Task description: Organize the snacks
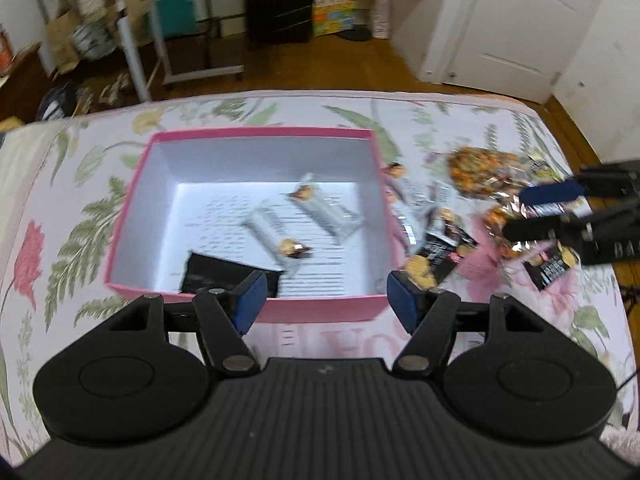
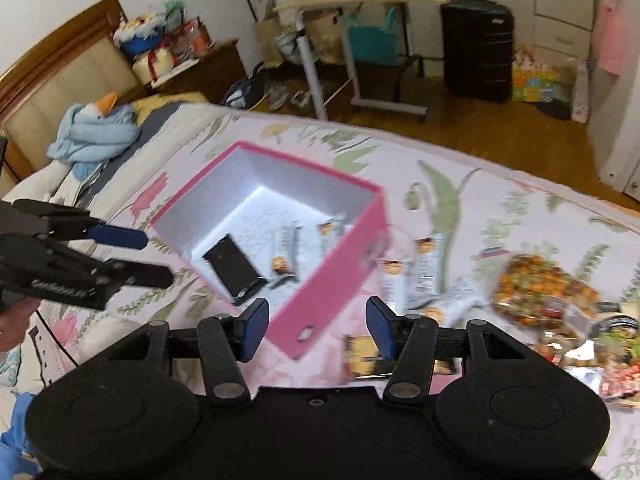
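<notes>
Your pink box [image 1: 248,216] sits on the floral bedspread [image 1: 80,208] with 2 white bars [image 1: 316,216] and 1 black packet [image 1: 224,276] inside. Beside its right wall lies the loose snack pile [image 1: 476,208]. Your left gripper [image 1: 324,300] hangs over the box's near wall, jaws apart and empty; your right gripper [image 2: 318,328] is over the box's corner, likewise spread and empty.

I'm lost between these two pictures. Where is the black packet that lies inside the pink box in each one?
Left wrist view: the black packet lies in the box's near left corner, just beyond the left gripper.
Right wrist view: it sits left of centre, on the box floor at the left, beside a pale snack bar.
Shared landmark: the pink box on the floral bedspread.
</notes>
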`<state>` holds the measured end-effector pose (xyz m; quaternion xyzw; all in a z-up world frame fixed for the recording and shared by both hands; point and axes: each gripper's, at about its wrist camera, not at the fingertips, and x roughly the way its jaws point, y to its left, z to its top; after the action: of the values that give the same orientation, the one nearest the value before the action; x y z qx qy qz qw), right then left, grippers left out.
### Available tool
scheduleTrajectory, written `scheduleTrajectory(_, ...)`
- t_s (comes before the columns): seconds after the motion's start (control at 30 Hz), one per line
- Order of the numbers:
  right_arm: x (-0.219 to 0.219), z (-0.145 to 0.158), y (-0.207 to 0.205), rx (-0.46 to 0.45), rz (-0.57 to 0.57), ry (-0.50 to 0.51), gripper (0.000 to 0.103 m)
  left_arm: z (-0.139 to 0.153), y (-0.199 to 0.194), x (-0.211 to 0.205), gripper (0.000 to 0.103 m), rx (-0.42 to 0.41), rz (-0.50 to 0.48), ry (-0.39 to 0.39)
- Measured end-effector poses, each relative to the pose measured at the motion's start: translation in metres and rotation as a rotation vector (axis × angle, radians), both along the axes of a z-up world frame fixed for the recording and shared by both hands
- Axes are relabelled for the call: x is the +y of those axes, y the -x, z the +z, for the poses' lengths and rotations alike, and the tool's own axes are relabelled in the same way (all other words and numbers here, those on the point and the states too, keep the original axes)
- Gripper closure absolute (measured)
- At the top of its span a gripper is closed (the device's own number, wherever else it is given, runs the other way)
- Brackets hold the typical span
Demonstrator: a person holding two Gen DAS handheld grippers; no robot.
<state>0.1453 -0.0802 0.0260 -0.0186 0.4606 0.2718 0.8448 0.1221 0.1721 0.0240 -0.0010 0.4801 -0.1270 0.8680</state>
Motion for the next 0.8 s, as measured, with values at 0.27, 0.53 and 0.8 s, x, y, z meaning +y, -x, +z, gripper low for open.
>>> scheduleTrajectory(0.27,-0.054,-0.043,0.006,-0.081,0.007,-0.039,0.043,-0.01,0.009,-0.058,0.041,-0.017,-0.044,0.048)
scheduleTrajectory(0.53,-0.071,-0.11,-0.006,-0.094,0.048,-0.027,0.043,-0.049,0.016,-0.101,0.053,0.036,0.009,0.137)
scheduleTrajectory(0.8,-0.076,-0.154,-0.041,0.023,0.028,-0.065,0.05,-0.094,0.02,-0.131,0.059,0.012,0.094,0.109)
